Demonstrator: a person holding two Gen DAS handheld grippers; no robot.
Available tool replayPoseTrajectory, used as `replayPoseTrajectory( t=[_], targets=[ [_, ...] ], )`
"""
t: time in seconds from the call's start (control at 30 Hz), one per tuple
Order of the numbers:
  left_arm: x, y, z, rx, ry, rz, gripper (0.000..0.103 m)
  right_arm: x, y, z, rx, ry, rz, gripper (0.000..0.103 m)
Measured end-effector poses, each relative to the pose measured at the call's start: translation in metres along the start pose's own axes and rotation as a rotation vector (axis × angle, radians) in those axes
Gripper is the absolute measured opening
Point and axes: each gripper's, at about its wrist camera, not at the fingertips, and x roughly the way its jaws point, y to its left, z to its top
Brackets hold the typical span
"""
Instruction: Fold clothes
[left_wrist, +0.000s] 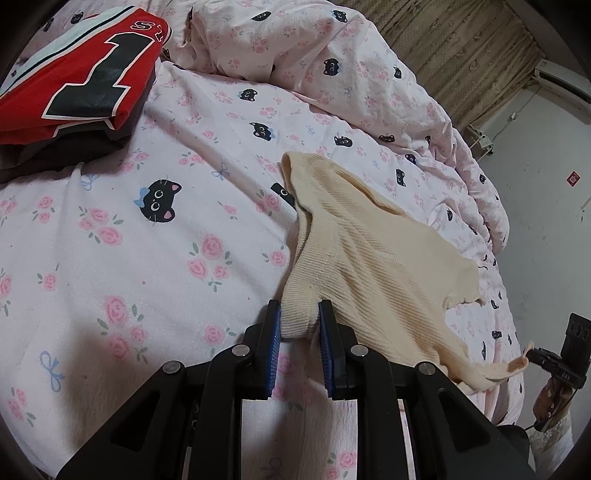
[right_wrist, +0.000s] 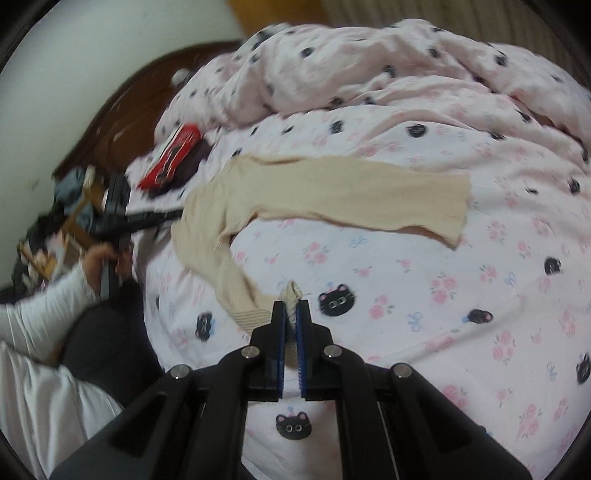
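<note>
A cream ribbed knit top (left_wrist: 373, 254) lies spread on the pink cat-print bed sheet (left_wrist: 155, 229). My left gripper (left_wrist: 300, 308) is shut on a bunched edge of the top. In the right wrist view the top (right_wrist: 332, 192) stretches across the sheet (right_wrist: 406, 295), and my right gripper (right_wrist: 291, 306) is shut on the end of its sleeve. The right gripper also shows in the left wrist view (left_wrist: 554, 363), pinching the sleeve tip. The left gripper shows in the right wrist view (right_wrist: 173, 215) at the top's left edge.
A folded red jersey with a black number 1 (left_wrist: 81, 74) sits on dark folded clothes at the far left; it also shows in the right wrist view (right_wrist: 171, 155). A rumpled pink duvet (left_wrist: 332, 55) lies at the back. A wooden headboard (right_wrist: 122, 122) and clutter stand left.
</note>
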Motion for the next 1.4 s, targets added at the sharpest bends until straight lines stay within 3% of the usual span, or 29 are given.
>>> replayPoseTrajectory(
  t=[0.1, 0.47, 0.7, 0.97, 1.2, 1.23, 1.33, 1.4],
  targets=[
    [0.0, 0.0, 0.0, 0.001, 0.0, 0.002, 0.017, -0.001, -0.019, 0.001, 0.102, -0.032, 0.006, 0.006],
    [0.0, 0.001, -0.001, 0.001, 0.002, 0.006, 0.017, 0.013, -0.068, 0.01, 0.327, -0.058, -0.114, 0.006],
    [0.0, 0.001, -0.002, 0.0, 0.003, 0.008, 0.017, 0.021, -0.088, 0.015, 0.468, -0.046, -0.24, 0.006],
    [0.002, 0.0, -0.002, 0.0, 0.007, 0.009, 0.017, -0.013, -0.049, 0.016, 0.4, -0.107, -0.271, 0.006],
    [0.003, -0.002, -0.002, -0.01, 0.005, 0.011, 0.017, 0.031, -0.079, 0.022, 0.4, 0.013, -0.369, 0.006],
    [0.003, -0.002, -0.003, -0.01, 0.005, 0.012, 0.017, 0.038, -0.083, 0.02, 0.399, 0.032, -0.389, 0.008],
    [0.002, -0.002, -0.002, -0.012, 0.006, 0.012, 0.017, 0.052, -0.094, 0.015, 0.386, 0.075, -0.442, 0.033],
    [0.002, -0.001, -0.002, -0.011, 0.007, 0.011, 0.017, 0.047, -0.09, 0.01, 0.35, 0.06, -0.461, 0.035]
  ],
)
